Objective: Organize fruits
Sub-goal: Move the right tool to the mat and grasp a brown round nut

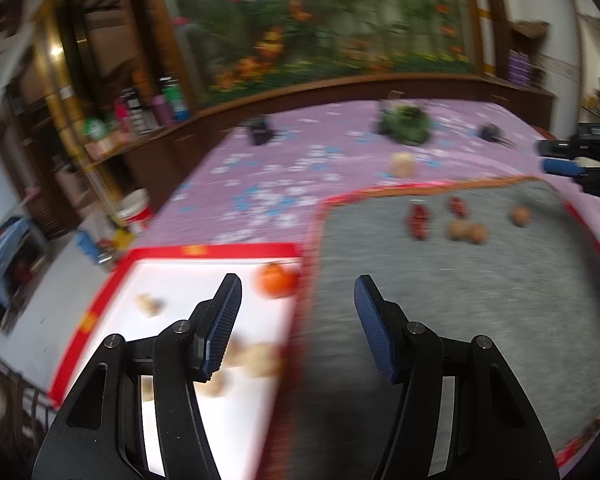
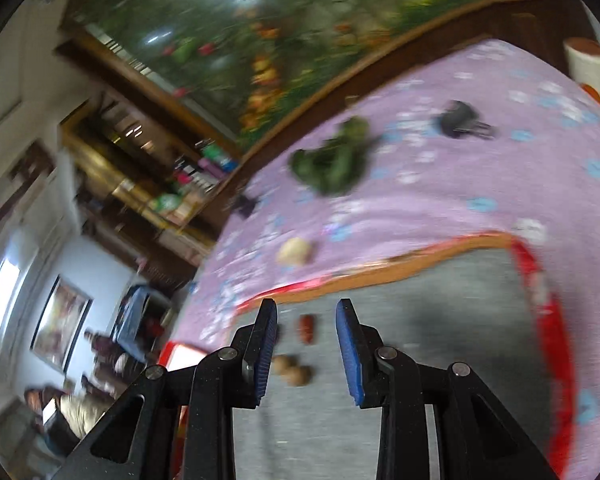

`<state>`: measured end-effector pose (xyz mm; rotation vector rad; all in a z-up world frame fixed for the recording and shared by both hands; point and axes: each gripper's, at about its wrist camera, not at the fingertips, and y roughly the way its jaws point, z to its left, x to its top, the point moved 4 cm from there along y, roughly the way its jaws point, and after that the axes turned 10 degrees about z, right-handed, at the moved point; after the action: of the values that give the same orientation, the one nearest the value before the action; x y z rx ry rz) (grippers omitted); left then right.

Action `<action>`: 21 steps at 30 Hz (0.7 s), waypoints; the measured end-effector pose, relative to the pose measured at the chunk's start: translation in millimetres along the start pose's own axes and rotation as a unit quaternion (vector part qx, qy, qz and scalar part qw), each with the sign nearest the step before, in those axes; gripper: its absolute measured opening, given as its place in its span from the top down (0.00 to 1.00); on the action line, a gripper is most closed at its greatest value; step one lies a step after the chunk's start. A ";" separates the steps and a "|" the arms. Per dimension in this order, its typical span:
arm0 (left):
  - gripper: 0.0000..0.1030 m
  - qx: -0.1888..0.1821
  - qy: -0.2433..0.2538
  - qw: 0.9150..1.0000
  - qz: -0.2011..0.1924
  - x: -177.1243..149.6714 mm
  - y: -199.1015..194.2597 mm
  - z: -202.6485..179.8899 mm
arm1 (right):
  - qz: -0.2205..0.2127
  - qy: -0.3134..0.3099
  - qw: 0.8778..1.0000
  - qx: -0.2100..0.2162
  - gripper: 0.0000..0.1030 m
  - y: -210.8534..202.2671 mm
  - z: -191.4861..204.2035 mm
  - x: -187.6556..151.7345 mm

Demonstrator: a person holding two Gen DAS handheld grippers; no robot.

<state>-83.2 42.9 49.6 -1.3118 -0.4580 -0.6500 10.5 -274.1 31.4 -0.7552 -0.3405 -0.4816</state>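
On the left, the white tray [image 1: 220,276] with a red rim holds an orange fruit [image 1: 277,280] near its far right corner and some pale pieces [image 1: 256,360], too blurred to name, nearer the left gripper [image 1: 298,324], whose fingers stand apart with nothing between them. To the right, on the grey mat [image 1: 460,300], red fruits [image 1: 419,220] and brown round fruits [image 1: 468,232] lie near the far edge. The right gripper [image 2: 306,346] hovers over this mat, its fingers also apart and empty.
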 end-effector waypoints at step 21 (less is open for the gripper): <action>0.43 -0.162 0.097 0.980 0.063 41.1 40.3 -124.7 | 0.102 -0.075 0.983 -0.130 0.71 66.7 -7.5 -20.6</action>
<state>-32.1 -81.2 20.5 -1.5523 -0.1088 -0.7587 29.4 -231.5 -21.1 -1.0722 -0.3401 -0.2782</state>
